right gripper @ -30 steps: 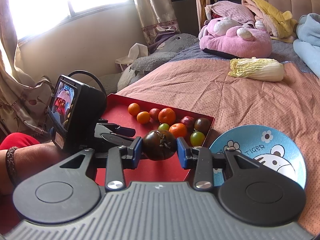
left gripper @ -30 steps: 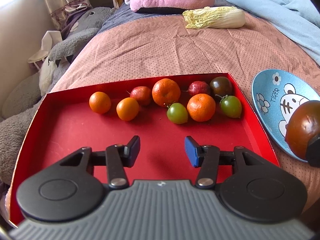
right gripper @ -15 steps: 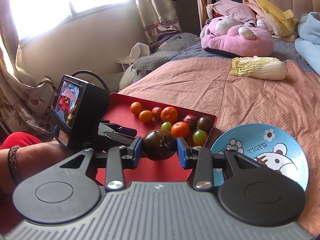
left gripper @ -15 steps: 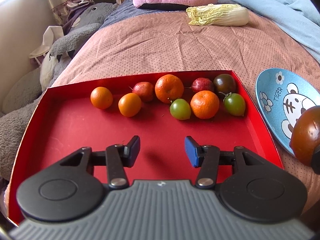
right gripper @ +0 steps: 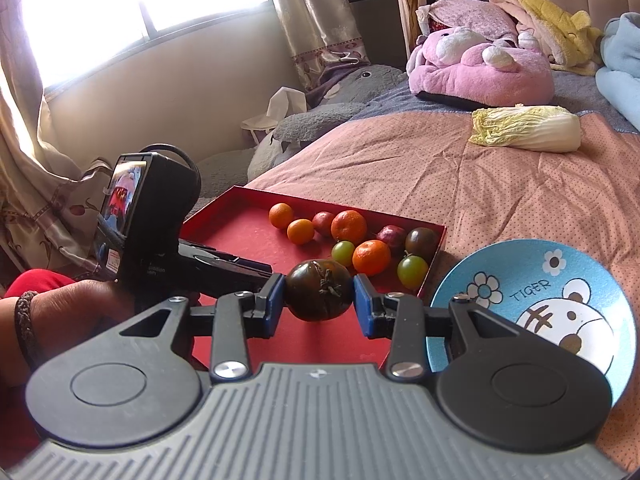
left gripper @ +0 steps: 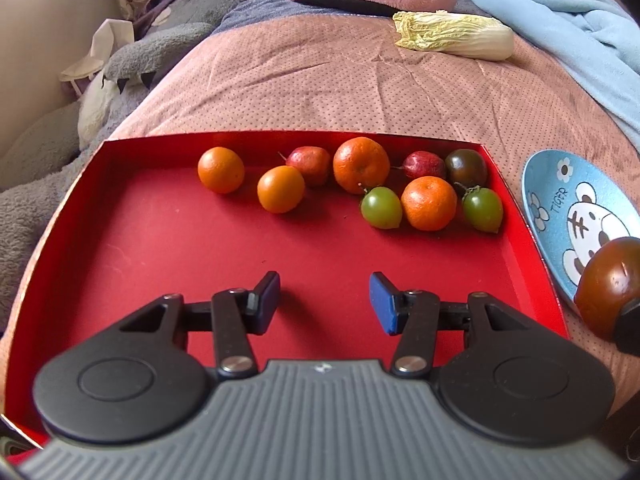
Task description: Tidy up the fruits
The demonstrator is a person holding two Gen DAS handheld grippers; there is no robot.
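A red tray [left gripper: 160, 248] [right gripper: 240, 228] lies on the bed with several fruits along its far side: oranges [left gripper: 361, 165], green tomatoes [left gripper: 381, 207], small red fruits [left gripper: 425, 165] and a dark tomato [left gripper: 466, 167]. My left gripper [left gripper: 324, 304] hovers open over the tray's bare near part, nothing between its fingers. My right gripper [right gripper: 319, 298] is shut on a dark brown tomato [right gripper: 319, 295] [left gripper: 610, 288], held above the tray's near right corner beside the blue tiger plate [right gripper: 532, 304] [left gripper: 580, 216].
A napa cabbage [left gripper: 454, 36] [right gripper: 526, 128] lies farther up the pink quilt. Pink and grey plush toys, a light blue blanket [left gripper: 568, 24] and a curtain ring the bed. A person's hand with a bracelet [right gripper: 60, 320] holds the left gripper at left.
The left wrist view has rolled and shifted slightly, so the tray and fruits sit a little lower and more level in it. The right gripper keeps still with the tomato.
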